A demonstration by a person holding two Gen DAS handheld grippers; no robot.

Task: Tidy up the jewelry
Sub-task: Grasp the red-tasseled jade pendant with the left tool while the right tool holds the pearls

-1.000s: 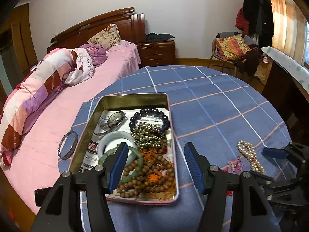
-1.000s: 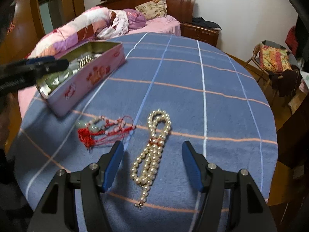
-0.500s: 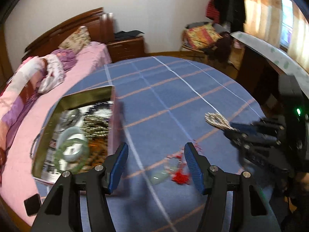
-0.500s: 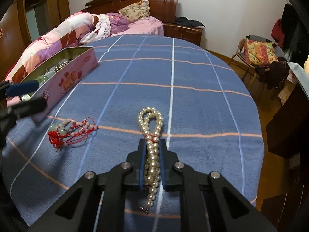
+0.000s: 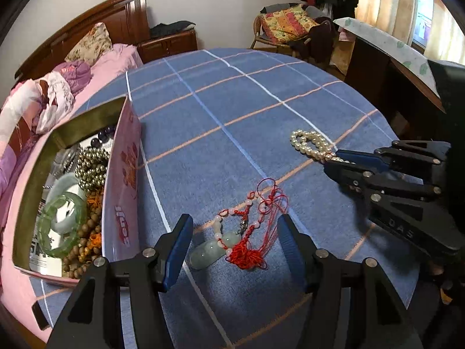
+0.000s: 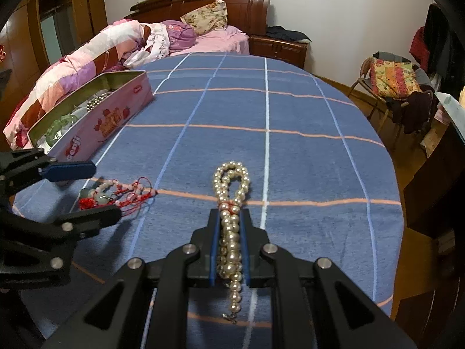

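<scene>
right tongs [image 6: 229,218] clamped on pearl necklace [image 6: 231,203] lying on blue cloth [image 6: 290,160]. left tongs [image 5: 235,232] apart, straddling red-cord necklace [image 5: 247,232], not touching it.

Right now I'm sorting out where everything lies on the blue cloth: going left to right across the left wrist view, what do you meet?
Pink tin holding bracelets → red cord necklace between the open left gripper fingers → pearl necklace → right gripper shut on the pearls.
</scene>
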